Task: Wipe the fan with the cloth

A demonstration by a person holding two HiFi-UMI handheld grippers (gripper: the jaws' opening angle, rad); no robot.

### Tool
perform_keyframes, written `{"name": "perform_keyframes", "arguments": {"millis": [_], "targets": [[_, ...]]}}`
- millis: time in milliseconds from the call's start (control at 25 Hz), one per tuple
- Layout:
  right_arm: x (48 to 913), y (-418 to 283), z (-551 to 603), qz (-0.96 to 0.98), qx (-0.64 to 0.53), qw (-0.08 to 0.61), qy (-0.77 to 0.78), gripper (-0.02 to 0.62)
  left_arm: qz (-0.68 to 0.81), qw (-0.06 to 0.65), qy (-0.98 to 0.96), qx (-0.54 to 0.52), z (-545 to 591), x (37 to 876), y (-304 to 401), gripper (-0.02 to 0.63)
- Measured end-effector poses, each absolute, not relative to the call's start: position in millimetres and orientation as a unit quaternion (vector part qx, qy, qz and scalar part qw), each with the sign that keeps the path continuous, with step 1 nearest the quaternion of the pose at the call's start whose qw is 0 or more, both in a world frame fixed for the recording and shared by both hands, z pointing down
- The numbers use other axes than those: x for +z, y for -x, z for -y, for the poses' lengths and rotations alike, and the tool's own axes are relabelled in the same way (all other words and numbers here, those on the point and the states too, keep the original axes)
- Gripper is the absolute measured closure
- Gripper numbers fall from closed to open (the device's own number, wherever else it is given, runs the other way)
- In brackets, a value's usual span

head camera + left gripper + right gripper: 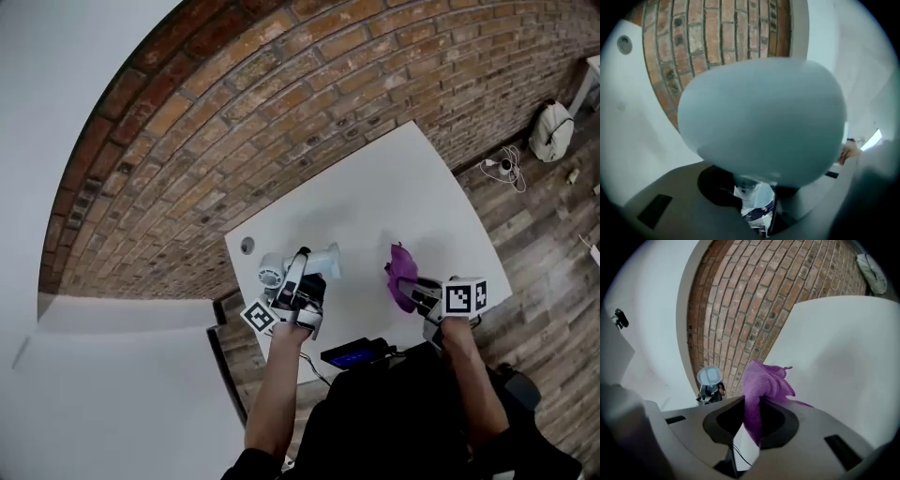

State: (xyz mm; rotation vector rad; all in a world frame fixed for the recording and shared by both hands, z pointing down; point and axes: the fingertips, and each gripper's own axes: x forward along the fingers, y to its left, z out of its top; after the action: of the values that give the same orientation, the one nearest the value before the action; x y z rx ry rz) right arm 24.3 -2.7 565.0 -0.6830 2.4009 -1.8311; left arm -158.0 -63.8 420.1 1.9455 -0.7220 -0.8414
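No words, numbers or brand names can be read anywhere. Black-and-white square markers, without letters, sit on the cube of the left hand-held gripper and the cube of the right hand-held gripper. A lit blue screen behind and between them is too small to read.

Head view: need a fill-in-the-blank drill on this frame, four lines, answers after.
1. The right gripper is shut on a ___ cloth.
2. The left gripper has the ___ between its jaws.
3. The table has a ___ top.
4. The wall behind the table is made of ___.
Missing words: purple; fan; white; brick.
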Motion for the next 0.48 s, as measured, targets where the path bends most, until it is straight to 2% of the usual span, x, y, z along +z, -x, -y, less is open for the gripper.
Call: {"name": "perform_keyframes", "arguments": {"millis": [120, 200, 280, 400, 480], "targets": [[480, -10, 25, -0.815, -0.544, 0.106, 0.166, 0.522, 0.225, 0.407, -0.789, -0.402, 50, 351, 152, 0.442], [387, 1, 28, -0.856, -0.475, 0.18, 0.1, 0.522, 0.211, 0.4, -0.783, -0.428, 42, 327, 149, 0.442], [303, 11, 15, -0.897, -0.382, 0.22, 0.038, 0.522, 0.205, 0.407, -0.762, -0.46, 36, 316, 148, 0.442], [255, 36, -13, -0.945, -0.273, 0.181, -0.013, 0.522, 0.196, 0.428, -0.727, -0.501, 31, 313, 141, 0.442], [258, 48, -19, -0.952, -0.259, 0.162, -0.025, 0.522, 0.183, 0.438, -0.713, -0.516, 25, 310, 135, 0.442]]}}
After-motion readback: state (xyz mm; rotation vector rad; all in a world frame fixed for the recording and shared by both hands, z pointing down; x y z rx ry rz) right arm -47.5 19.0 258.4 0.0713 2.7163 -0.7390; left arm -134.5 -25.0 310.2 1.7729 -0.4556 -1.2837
